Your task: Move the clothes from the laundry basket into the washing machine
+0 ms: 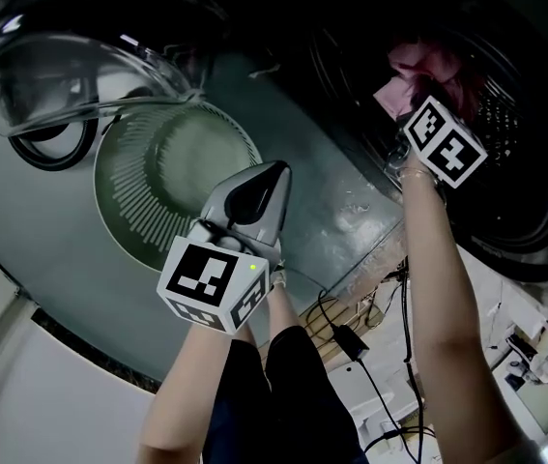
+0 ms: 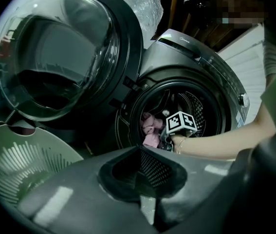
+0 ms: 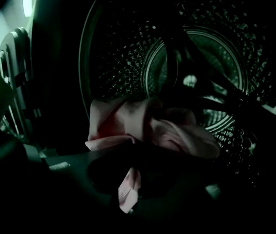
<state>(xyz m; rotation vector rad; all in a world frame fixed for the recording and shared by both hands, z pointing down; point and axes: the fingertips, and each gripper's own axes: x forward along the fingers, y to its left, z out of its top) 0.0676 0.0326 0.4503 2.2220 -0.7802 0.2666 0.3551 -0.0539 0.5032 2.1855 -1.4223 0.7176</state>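
Note:
The washing machine's round opening (image 2: 176, 112) faces me with its glass door (image 1: 71, 56) swung wide to the left. My right gripper (image 1: 411, 114) reaches into the drum (image 3: 196, 72), shut on a pink garment (image 3: 147, 126). A strip of that garment hangs through the hollow behind the jaws. The same pink garment (image 1: 426, 64) shows bunched just beyond the marker cube (image 2: 180, 122). My left gripper (image 1: 275, 170) hovers shut and empty over the pale green laundry basket (image 1: 124, 187), which shows no clothes inside. The left gripper (image 2: 140, 147) points toward the washer.
The open door overhangs the basket's far left rim. Black cables and a power brick (image 1: 351, 341) lie on the floor between my legs and the washer front. Plastic wrap (image 2: 145, 1) covers the machine's top. A person (image 2: 274, 57) stands at the right.

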